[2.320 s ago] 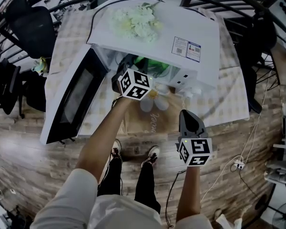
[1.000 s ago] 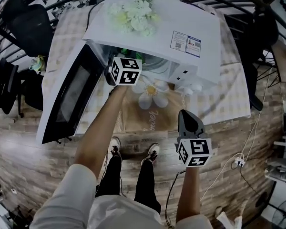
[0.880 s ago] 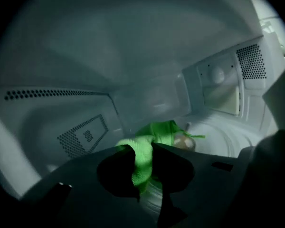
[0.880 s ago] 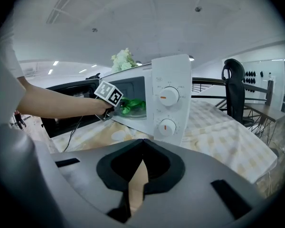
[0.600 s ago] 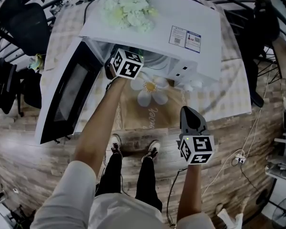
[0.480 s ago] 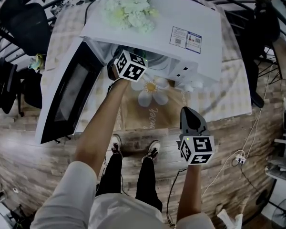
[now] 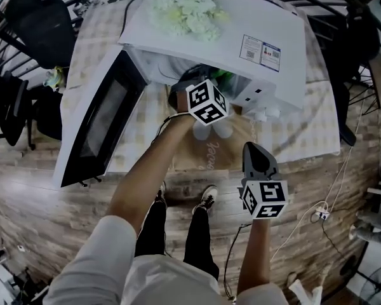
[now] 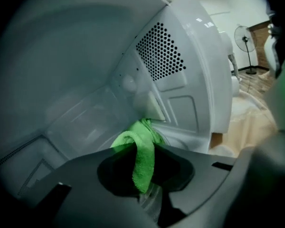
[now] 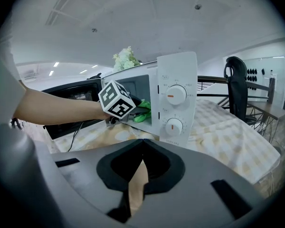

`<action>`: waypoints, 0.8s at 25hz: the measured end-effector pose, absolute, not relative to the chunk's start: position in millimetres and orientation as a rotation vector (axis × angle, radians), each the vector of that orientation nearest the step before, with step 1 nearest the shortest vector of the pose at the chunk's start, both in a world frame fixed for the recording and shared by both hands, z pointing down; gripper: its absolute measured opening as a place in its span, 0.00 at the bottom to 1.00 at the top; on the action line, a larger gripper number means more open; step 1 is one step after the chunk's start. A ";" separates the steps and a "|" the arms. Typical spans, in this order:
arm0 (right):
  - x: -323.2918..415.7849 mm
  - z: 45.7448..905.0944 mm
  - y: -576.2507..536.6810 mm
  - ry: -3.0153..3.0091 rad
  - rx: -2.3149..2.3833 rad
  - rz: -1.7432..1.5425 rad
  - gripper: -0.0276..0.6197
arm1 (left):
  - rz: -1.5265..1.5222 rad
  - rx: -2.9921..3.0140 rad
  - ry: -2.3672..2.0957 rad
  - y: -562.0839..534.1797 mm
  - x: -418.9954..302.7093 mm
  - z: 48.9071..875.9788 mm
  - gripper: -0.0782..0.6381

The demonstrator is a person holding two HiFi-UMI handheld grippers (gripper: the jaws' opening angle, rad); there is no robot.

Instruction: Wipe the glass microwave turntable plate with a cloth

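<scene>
A: Biggest first, go.
B: Table (image 7: 317, 122) with a checked cover, 12 o'clock half of the head view. White microwave (image 7: 232, 24) sits on it, door (image 7: 105, 122) swung open toward 9 o'clock.
A: Anything on it?
B: Pale flowers (image 7: 190, 11) on the roof, 12 o'clock. Beige mat (image 7: 209, 156) on the table at the microwave's 6 o'clock side.
A: Grippers?
B: Left gripper (image 8: 142, 172) is inside the cavity, jaws pinching a green cloth (image 8: 143, 148) that hangs folded between them; vent holes at 1 o'clock of it. Right gripper (image 7: 255, 154) at 4 o'clock by the table's front edge, jaws pressed together, nothing in them.
A: Plate?
B: Turntable plate (image 8: 180, 142): only a curved glassy edge on the cavity floor, just past the cloth at its 3 o'clock. The rest is hidden.
</scene>
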State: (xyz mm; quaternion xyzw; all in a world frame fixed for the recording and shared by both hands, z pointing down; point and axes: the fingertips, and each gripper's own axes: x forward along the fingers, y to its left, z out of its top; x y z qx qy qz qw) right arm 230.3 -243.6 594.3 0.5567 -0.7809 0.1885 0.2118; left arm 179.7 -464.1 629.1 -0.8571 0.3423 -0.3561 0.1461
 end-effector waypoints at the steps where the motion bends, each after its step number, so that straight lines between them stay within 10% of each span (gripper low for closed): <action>1: 229.7 592.2 -244.6 -2.171 1.547 0.519 0.06 | -1.025 -2.450 0.977 -464.7 176.3 628.7 0.22; 12: 217.0 565.1 -251.8 -2.197 1.545 0.450 0.06 | -0.999 -2.486 1.636 -492.8 32.8 628.2 0.22; 20: 217.8 518.4 -245.6 -2.188 1.573 0.389 0.06 | -1.084 -2.677 1.370 -441.9 86.9 630.6 0.22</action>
